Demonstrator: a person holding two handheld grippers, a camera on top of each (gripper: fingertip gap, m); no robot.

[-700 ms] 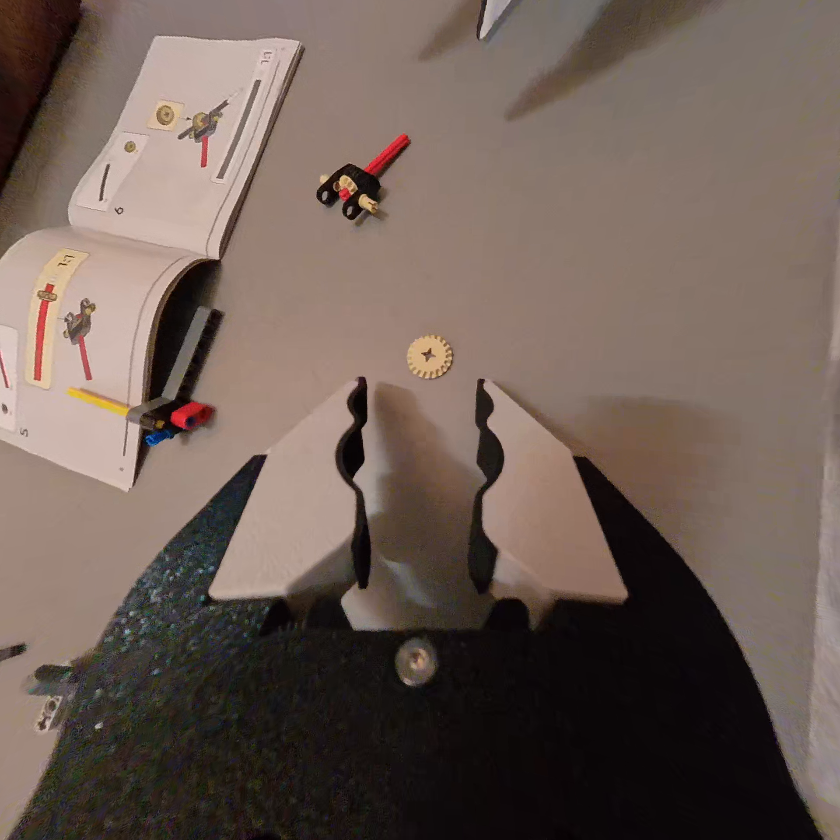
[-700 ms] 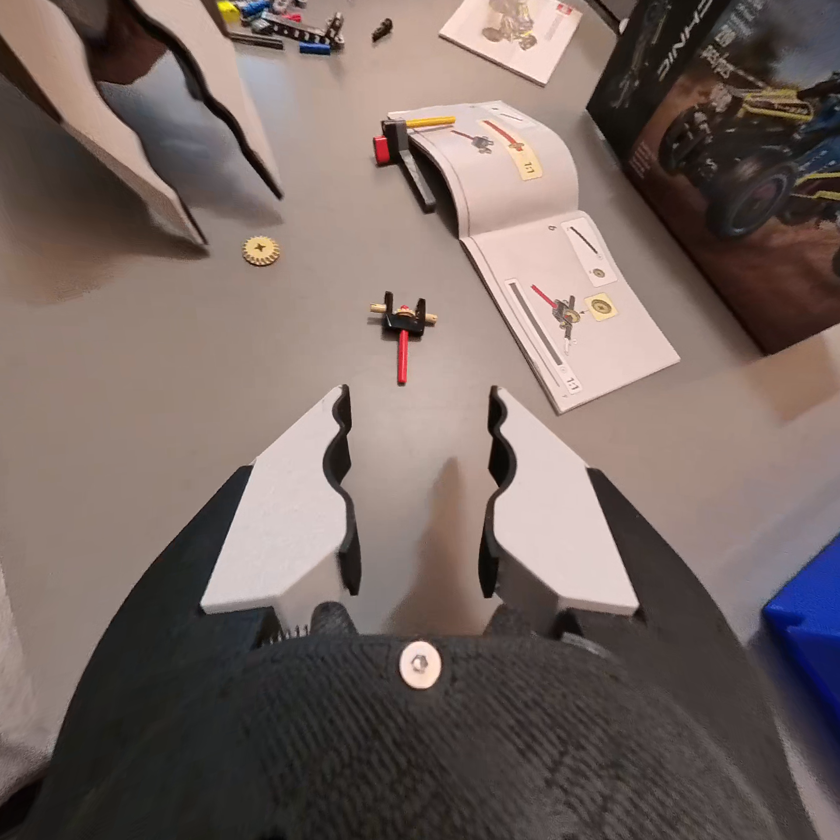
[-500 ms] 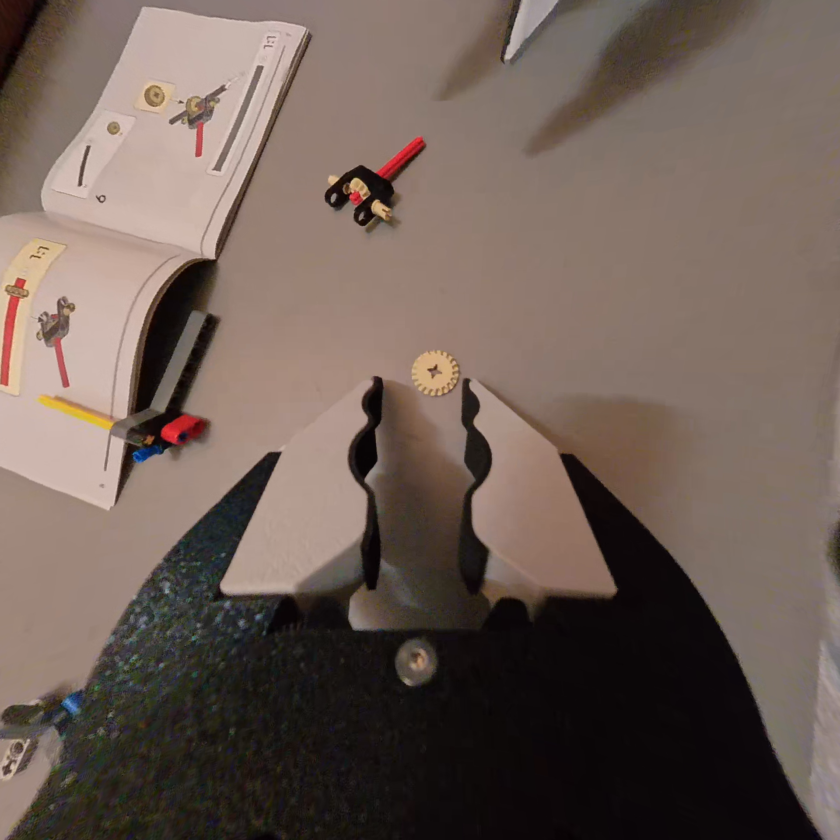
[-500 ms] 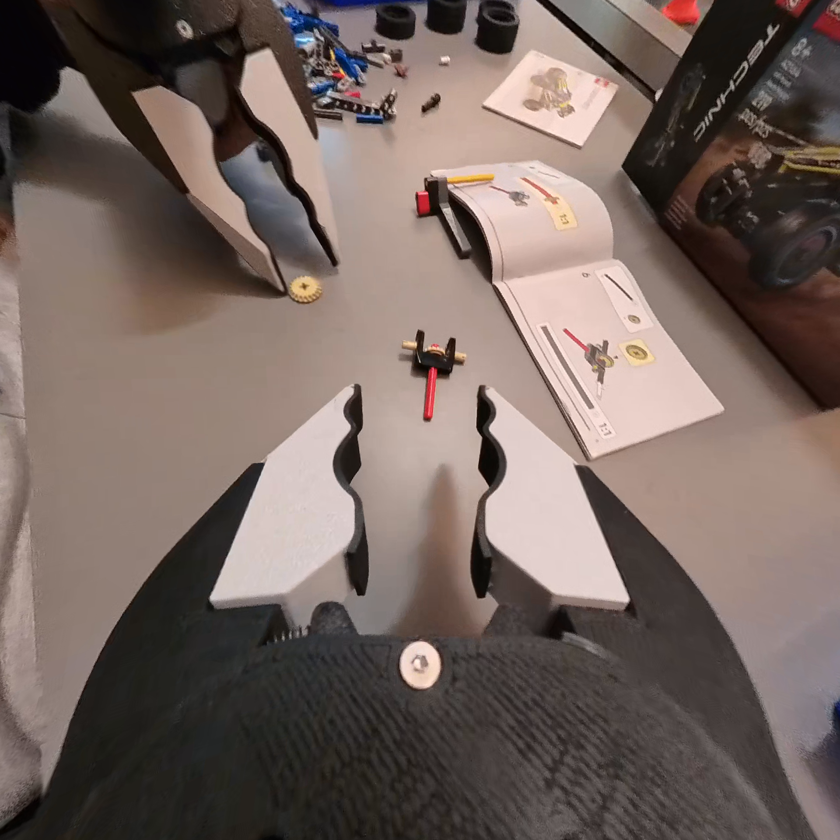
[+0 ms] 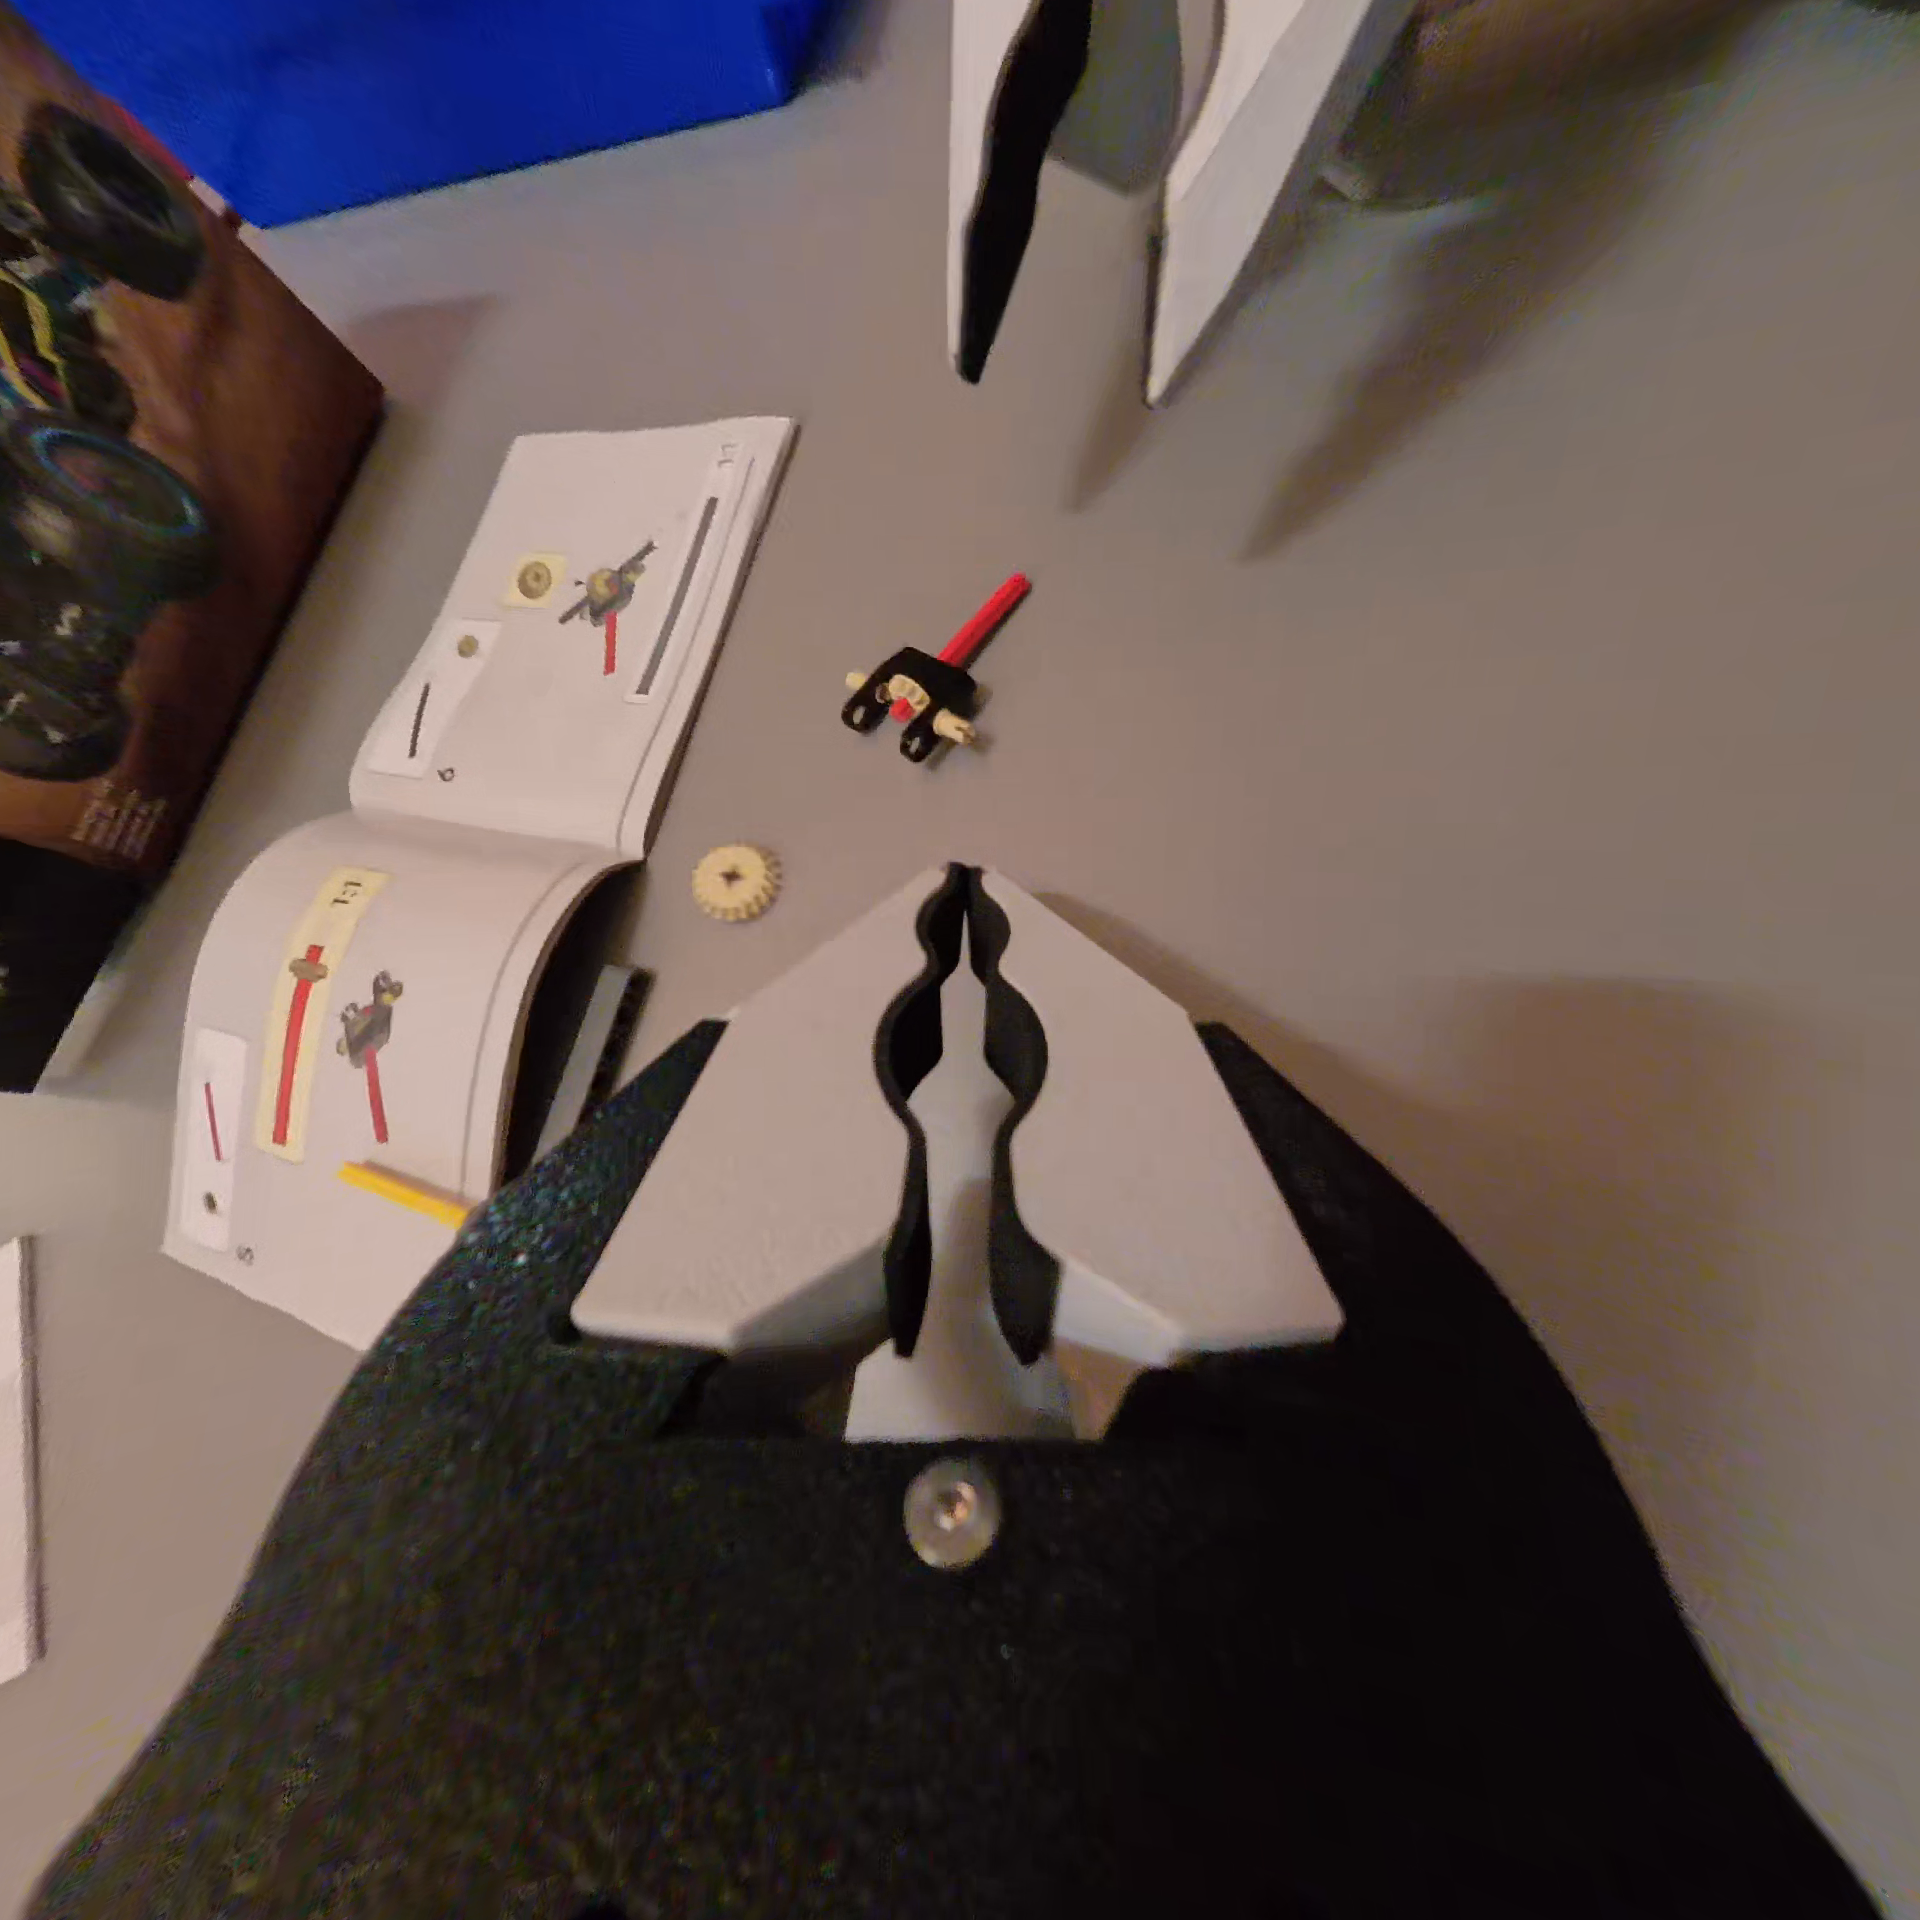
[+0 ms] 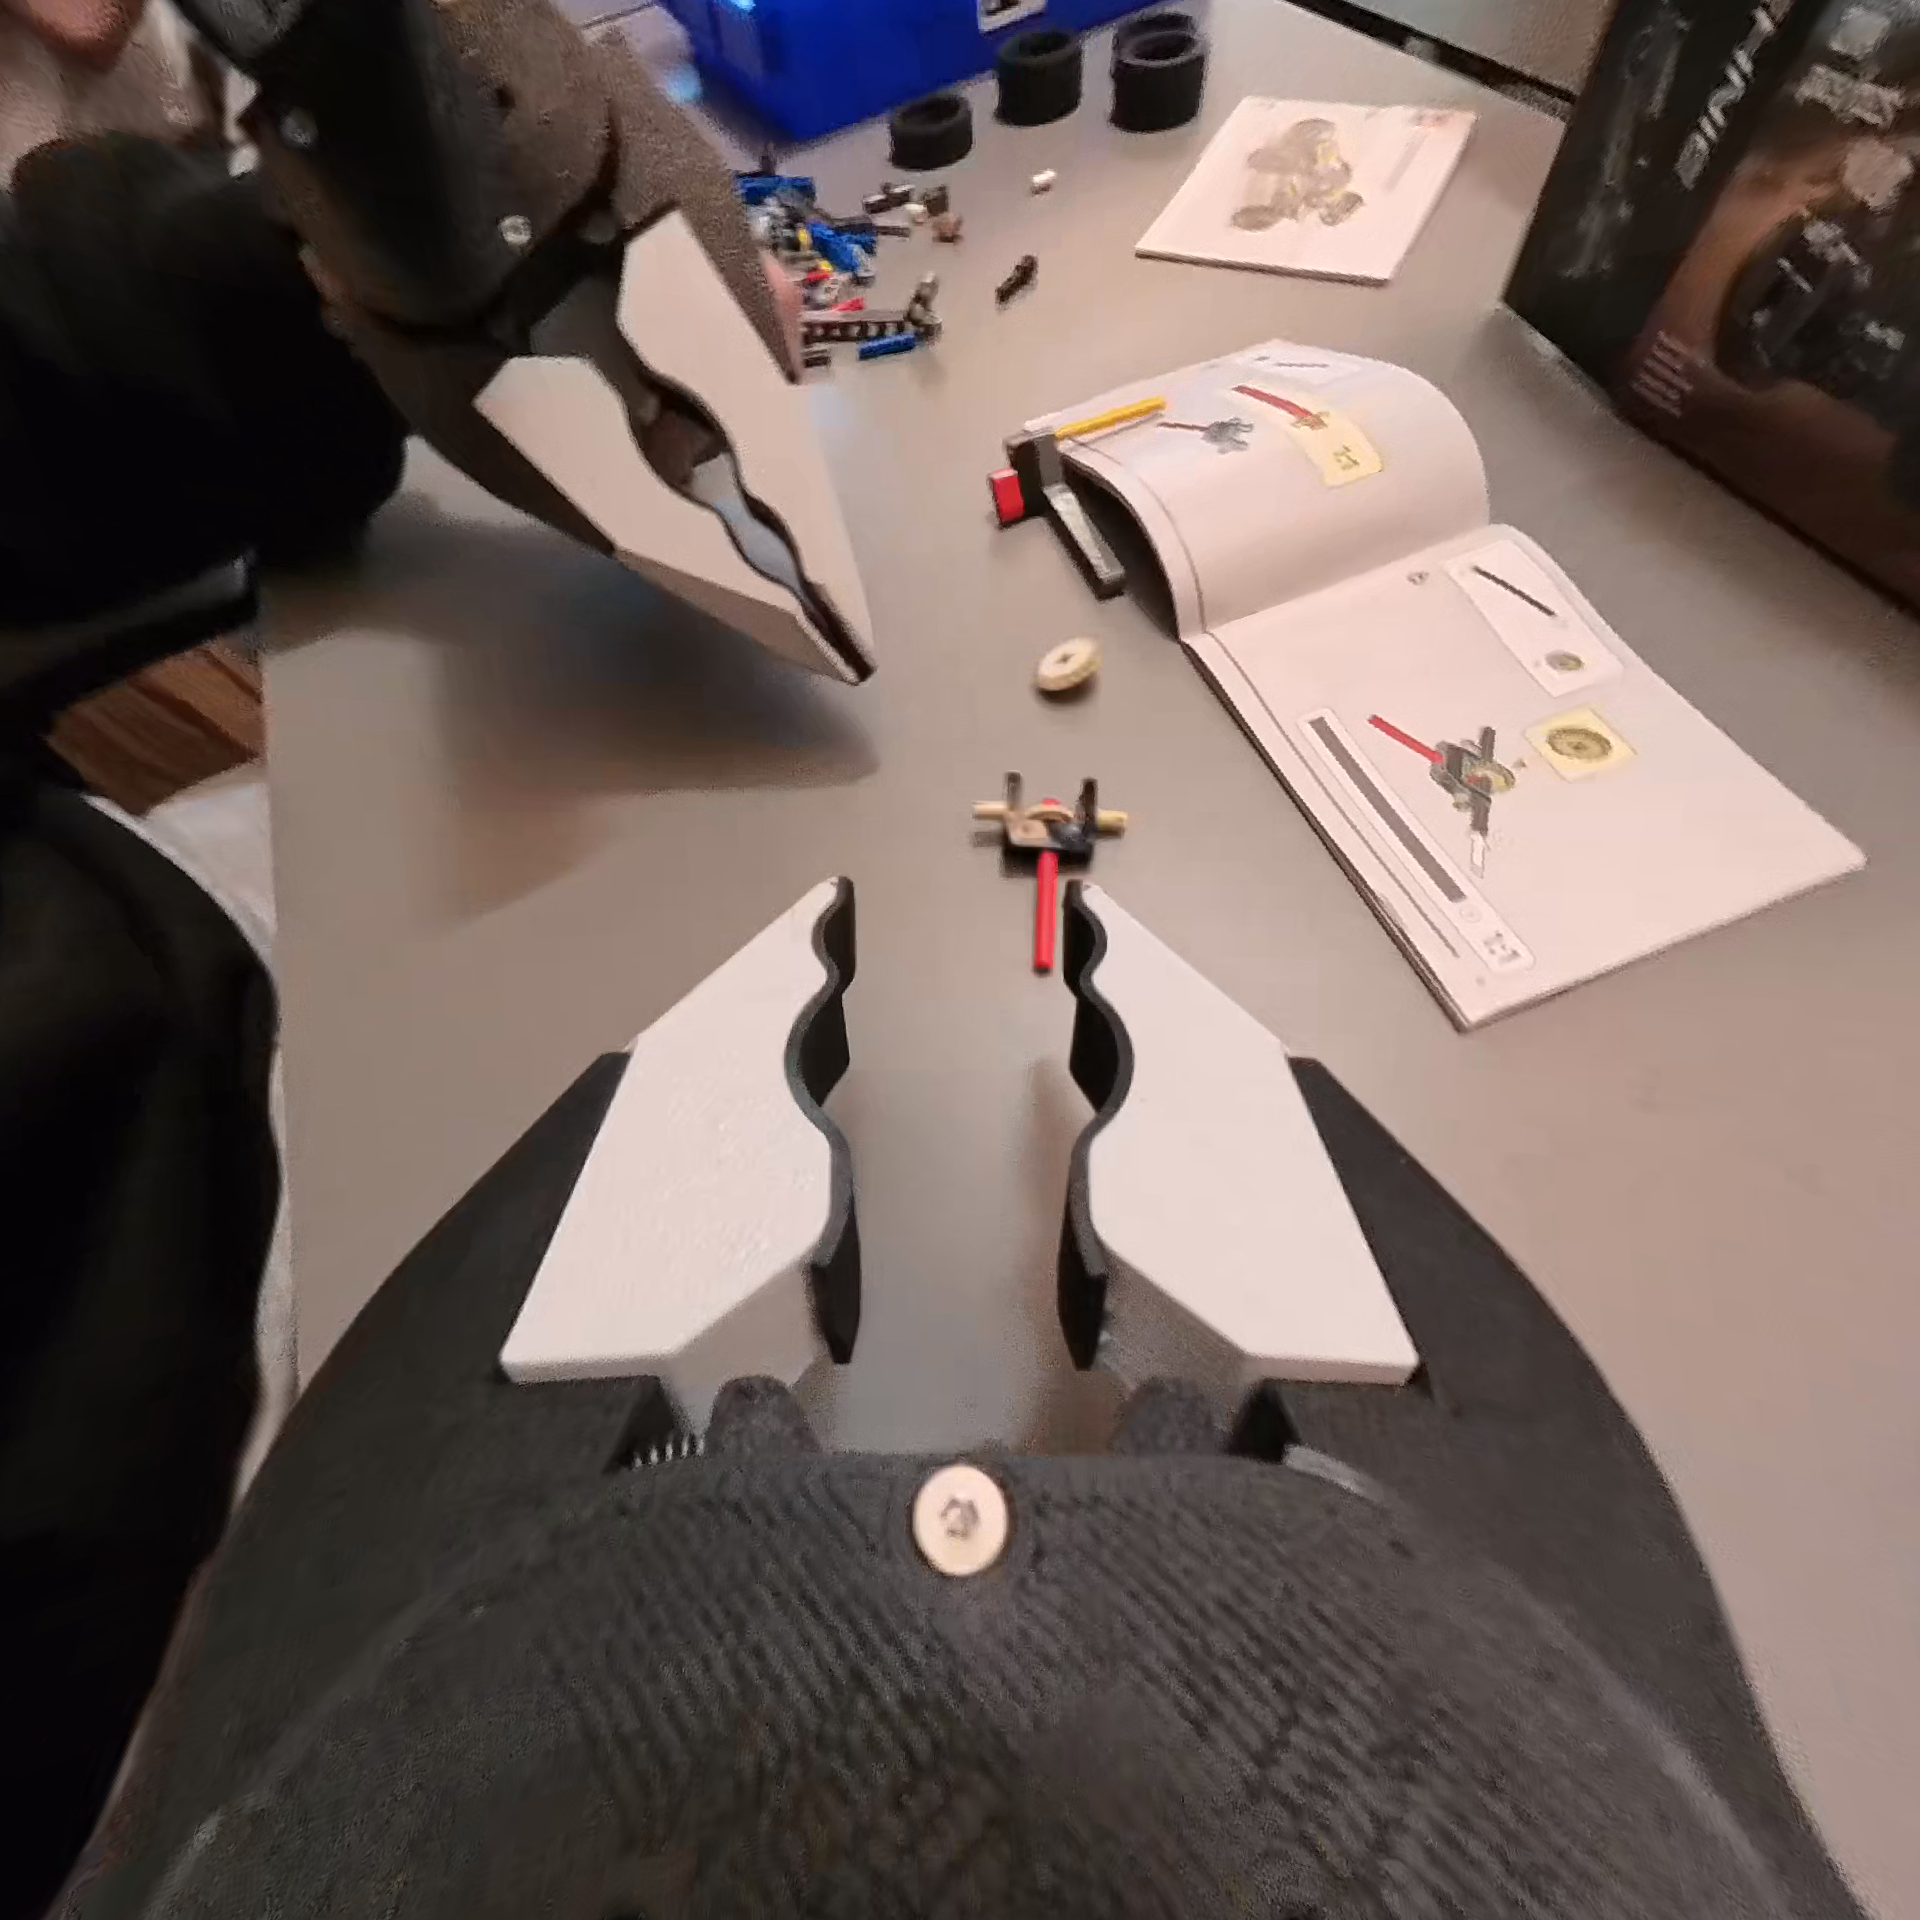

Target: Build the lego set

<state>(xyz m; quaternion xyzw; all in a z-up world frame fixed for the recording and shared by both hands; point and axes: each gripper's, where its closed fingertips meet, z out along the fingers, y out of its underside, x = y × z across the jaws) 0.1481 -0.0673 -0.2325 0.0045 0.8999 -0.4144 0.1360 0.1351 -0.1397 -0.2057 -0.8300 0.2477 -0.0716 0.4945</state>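
A tan gear [image 5: 737, 882] lies flat on the grey table, just left of my left gripper [image 5: 958, 873], which is shut and empty, tips near the table. In the right wrist view the gear [image 6: 1068, 665] lies right of the left gripper [image 6: 857, 670]. A small black assembly with tan pins and a red axle [image 5: 914, 696] lies beyond the gear. My right gripper [image 6: 958, 888] is open. The red axle [image 6: 1044, 914] reaches between its fingertips, close to the right one. The right gripper also shows in the left wrist view [image 5: 1060, 384].
An open instruction booklet [image 6: 1455, 675] lies right of the parts, with a grey beam [image 6: 1081, 520] and yellow axle [image 6: 1107, 416] at its spine. The set's box [image 6: 1766, 260], a second booklet [image 6: 1309, 187], black tyres [image 6: 1039, 83], loose parts [image 6: 831, 239] and a blue bin [image 5: 416, 94] stand farther off.
My left gripper has shut without the gear, which now lies closer to the booklet. My right gripper has moved forward so the red axle reaches between its tips.
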